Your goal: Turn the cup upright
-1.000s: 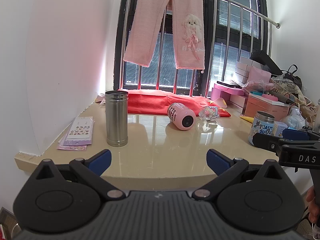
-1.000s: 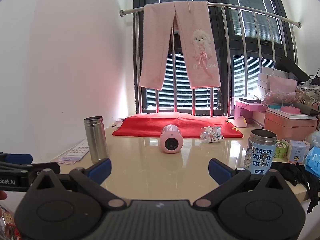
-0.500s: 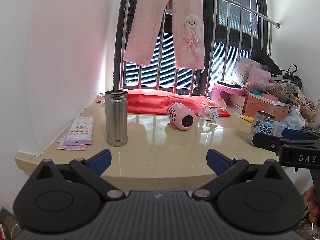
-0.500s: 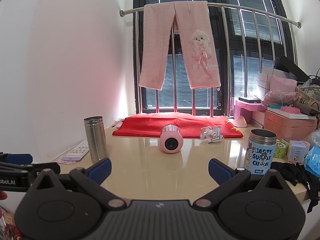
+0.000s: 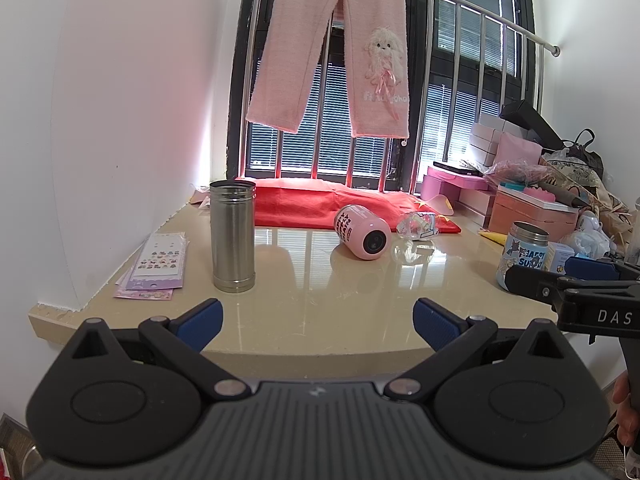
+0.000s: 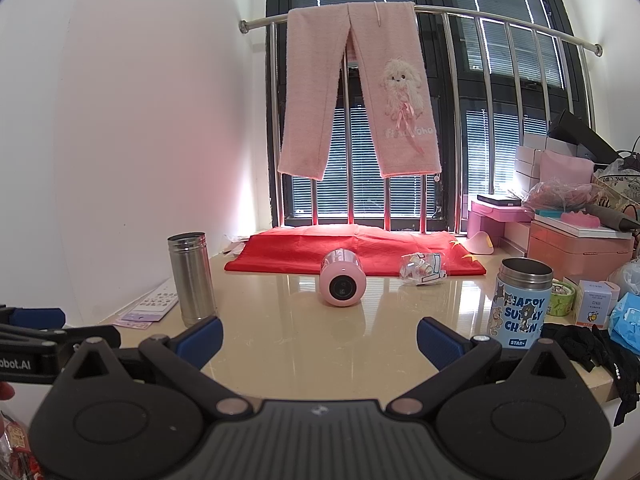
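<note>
Between the spread blue fingers (image 5: pixel 200 318) of the left gripper (image 5: pixel 316 320) lies only bare counter (image 5: pixel 320 292); they stand wide apart and hold nothing. The right gripper (image 6: pixel 318 338) is the same, its blue fingers (image 6: pixel 438 340) parted wide over the near edge of the counter, gripping nothing.

Taking the pink cup (image 6: pixel 342 284) as the landmark: it lies on its side toward the back of the counter, well beyond both grippers, its round end facing the right wrist camera. In the left wrist view the pink cup (image 5: pixel 362 232) lies at a slant, printed side up. Just behind it a red cloth (image 6: pixel 352 254) is spread along the window bars, and the cup's far end rests at the cloth's front edge. Just to its right sits a small clear packet (image 6: pixel 422 269). Well to its left a steel tumbler (image 6: pixel 191 280) stands upright, with sticker sheets (image 5: pixel 158 264) flat by the wall beyond that. Well to its right and nearer the front stands a blue cartoon cup (image 6: pixel 520 304), upright. Above and behind it pink trousers (image 6: pixel 360 92) hang over the rail.
</note>
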